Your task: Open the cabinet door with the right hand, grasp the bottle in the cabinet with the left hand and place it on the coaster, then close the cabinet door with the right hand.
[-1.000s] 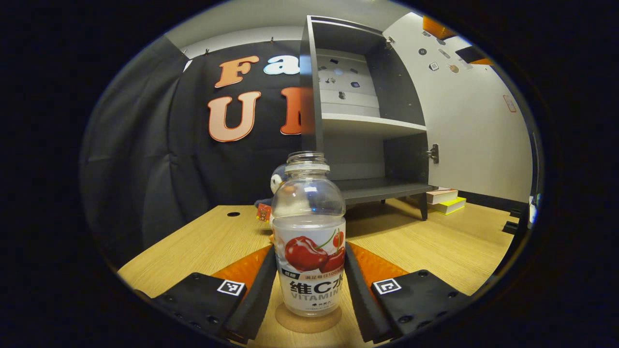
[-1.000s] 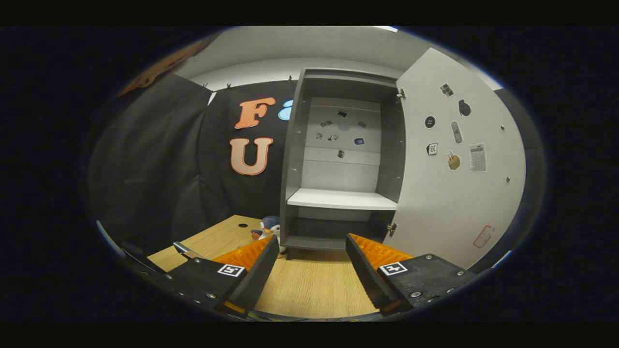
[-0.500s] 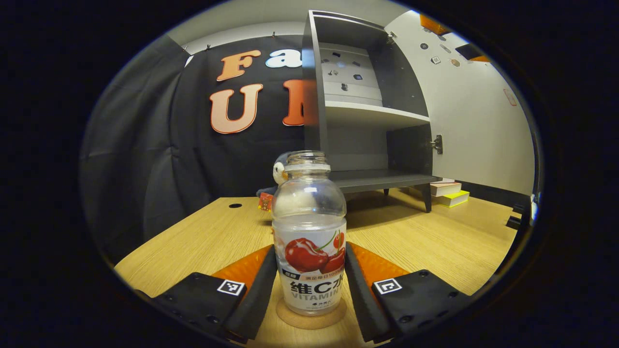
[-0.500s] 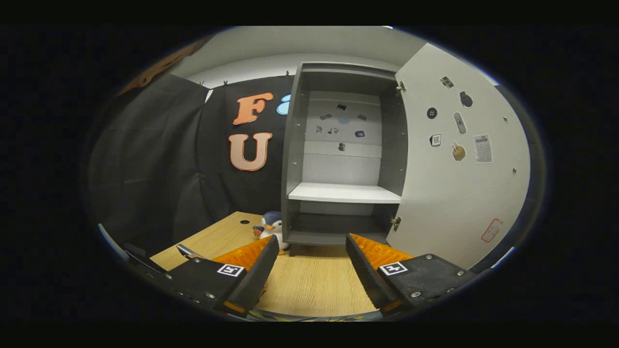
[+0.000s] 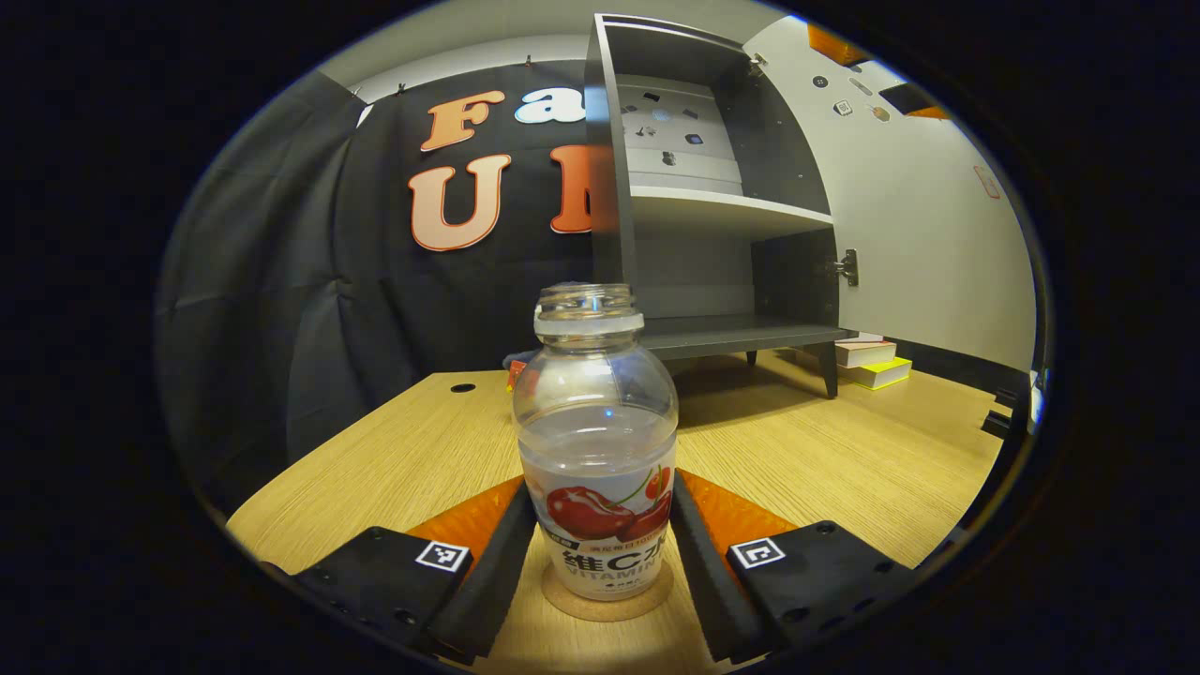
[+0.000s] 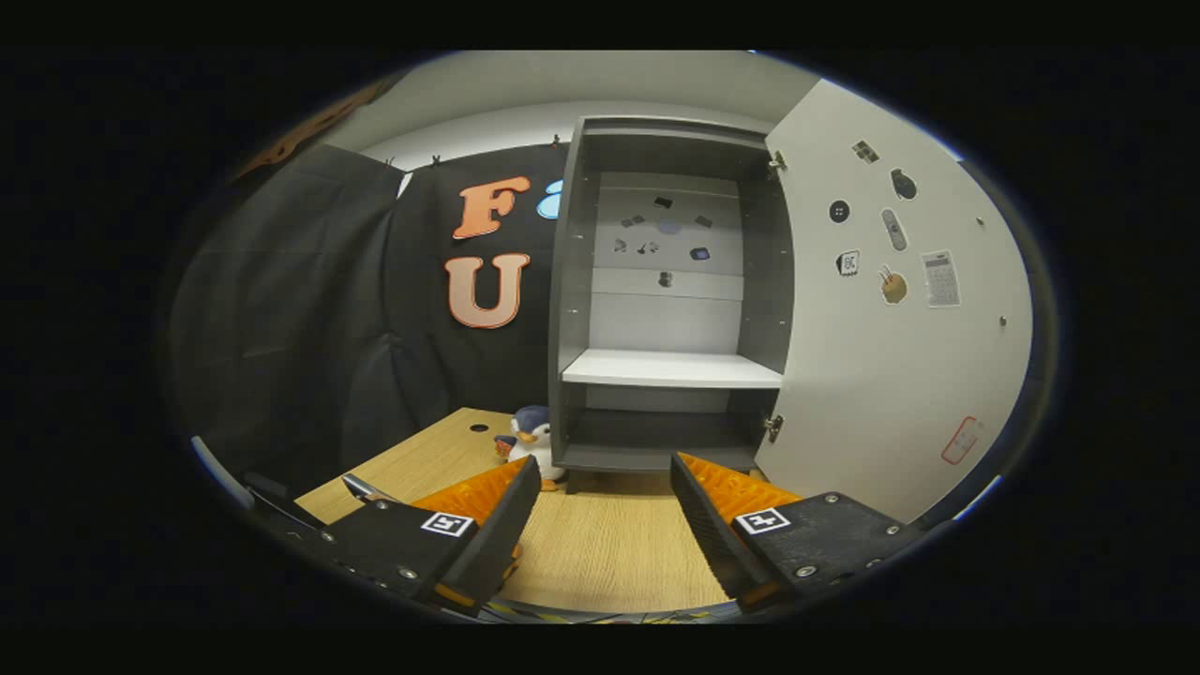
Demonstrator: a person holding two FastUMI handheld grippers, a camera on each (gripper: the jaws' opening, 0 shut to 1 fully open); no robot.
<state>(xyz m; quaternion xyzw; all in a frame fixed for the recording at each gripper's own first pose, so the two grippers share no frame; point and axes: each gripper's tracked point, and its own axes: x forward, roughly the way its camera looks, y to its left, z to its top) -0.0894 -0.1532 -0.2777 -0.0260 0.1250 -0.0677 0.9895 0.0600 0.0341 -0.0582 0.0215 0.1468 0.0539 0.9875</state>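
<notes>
Bottle (image 5: 596,450) stands on coaster (image 5: 607,600); left gripper (image 5: 596,562) jaws slightly parted beside it. Withdraw straight back. Right gripper (image 6: 600,525) jaws open, empty.

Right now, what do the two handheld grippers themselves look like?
The two look alike. The left gripper and the right gripper each have two wedge-shaped jaws with ribbed sloping backs, set on flat plates dotted with round screw heads. Each plate carries a square black-and-white marker tag near its inner edge.
</notes>
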